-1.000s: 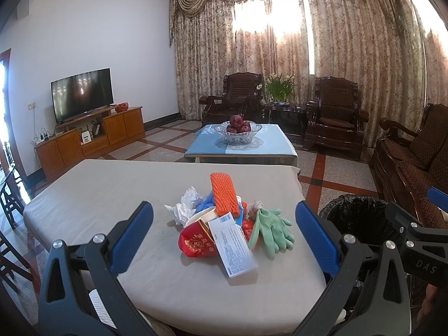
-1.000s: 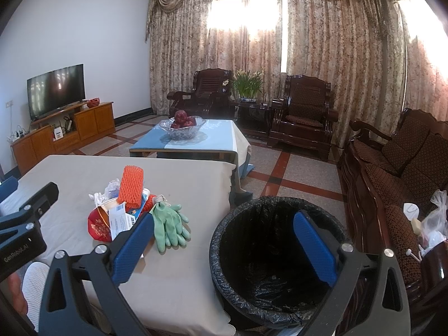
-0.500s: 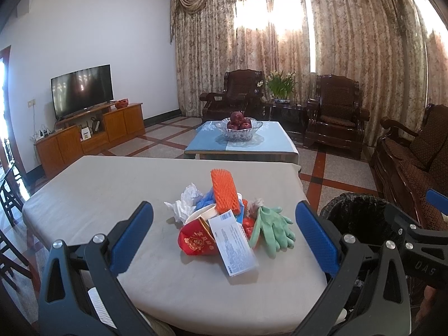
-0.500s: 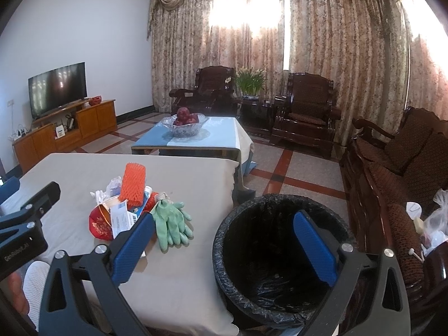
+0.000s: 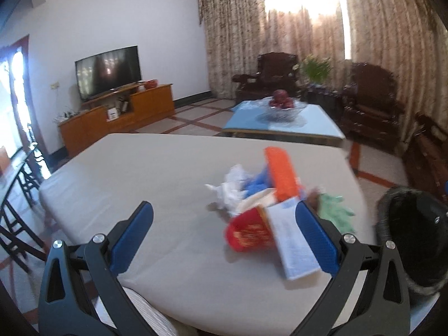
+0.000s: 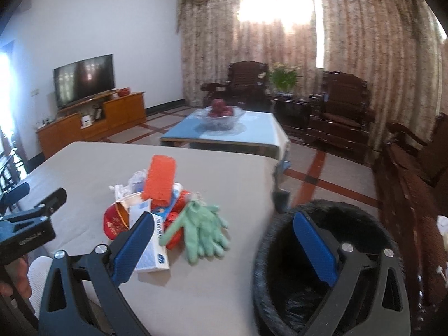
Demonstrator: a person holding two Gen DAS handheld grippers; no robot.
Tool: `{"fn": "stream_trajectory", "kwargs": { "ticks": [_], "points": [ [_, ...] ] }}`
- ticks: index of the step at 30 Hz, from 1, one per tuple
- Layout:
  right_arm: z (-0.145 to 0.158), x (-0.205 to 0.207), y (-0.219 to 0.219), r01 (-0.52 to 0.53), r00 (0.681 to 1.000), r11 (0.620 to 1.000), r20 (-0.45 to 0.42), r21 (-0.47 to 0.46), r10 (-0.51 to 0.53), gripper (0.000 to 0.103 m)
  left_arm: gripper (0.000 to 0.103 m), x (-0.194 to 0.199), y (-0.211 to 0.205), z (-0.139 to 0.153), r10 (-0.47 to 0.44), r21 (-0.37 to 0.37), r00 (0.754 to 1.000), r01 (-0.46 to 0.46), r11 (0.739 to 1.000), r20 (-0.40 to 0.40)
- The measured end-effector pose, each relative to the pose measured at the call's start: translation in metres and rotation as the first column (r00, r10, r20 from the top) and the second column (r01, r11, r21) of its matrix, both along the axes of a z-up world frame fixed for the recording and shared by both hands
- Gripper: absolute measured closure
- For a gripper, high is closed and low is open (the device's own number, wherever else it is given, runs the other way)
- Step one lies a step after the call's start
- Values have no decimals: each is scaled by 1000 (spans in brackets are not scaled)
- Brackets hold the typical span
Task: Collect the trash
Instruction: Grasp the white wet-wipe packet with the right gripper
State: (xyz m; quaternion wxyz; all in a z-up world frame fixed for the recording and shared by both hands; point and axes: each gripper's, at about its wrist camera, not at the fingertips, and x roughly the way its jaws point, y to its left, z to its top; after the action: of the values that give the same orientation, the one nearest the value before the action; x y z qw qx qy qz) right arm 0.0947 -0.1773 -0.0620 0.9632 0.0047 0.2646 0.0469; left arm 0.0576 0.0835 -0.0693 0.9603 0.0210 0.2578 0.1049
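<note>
Trash pile (image 6: 156, 204) heaped on beige table (image 6: 84, 168): orange sponge (image 6: 160, 180) on top, green gloves (image 6: 201, 231) at 4 o'clock of it, touching. Black-lined bin (image 6: 322, 266) beside table edge at 4 o'clock. Left gripper (image 5: 224, 240) spread wide, empty. Right gripper (image 6: 224, 247) spread wide, empty, over bin rim.

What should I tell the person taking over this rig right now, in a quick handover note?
Left gripper: open, empty, above the table's near edge, facing the trash pile.
Right gripper: open, empty, between the pile and the bin.
Pile sits on the table: orange sponge, green gloves, red packet, white carton, tissues.
Black-lined bin stands on the floor by the table's right edge.
Done: nothing picked yet.
Left: move everything into the bin.
</note>
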Motion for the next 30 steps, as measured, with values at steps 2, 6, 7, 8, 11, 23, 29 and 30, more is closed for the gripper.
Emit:
{"fn": "stream_trajectory", "kwargs": {
  "ticks": [2,6,7,8,11,23,29,30],
  "points": [
    [-13,15,11,-36,999,999,-27,-3,36,17,5,6,10,-11,23,0,1000,-23,1000,-11],
    [-39,36,34,-94,992,996,-90,-4,93,22,8,20,31,-27,45,-1,998,-45,999,-38],
    [-44,39,38,-106,989,994,-102,0,106,22,10,24,35,-31,48,2,998,-48,999,-51],
    [-51,40,45,-125,986,992,-110,3,125,22,12,27,38,-36,52,5,997,-51,999,-63],
    [-69,41,63,-174,975,985,-141,7,173,26,17,32,52,-47,59,-9,994,-60,998,-95],
    [-121,46,120,-273,939,962,-224,-21,261,37,17,36,78,-79,88,-39,975,-98,994,-203],
    [-142,55,123,-256,937,964,-264,-71,229,48,16,41,81,-85,91,-55,970,-106,993,-224],
    [-143,55,122,-256,937,965,-261,-65,231,48,16,41,80,-86,88,-57,970,-103,993,-225]
  ]
}}
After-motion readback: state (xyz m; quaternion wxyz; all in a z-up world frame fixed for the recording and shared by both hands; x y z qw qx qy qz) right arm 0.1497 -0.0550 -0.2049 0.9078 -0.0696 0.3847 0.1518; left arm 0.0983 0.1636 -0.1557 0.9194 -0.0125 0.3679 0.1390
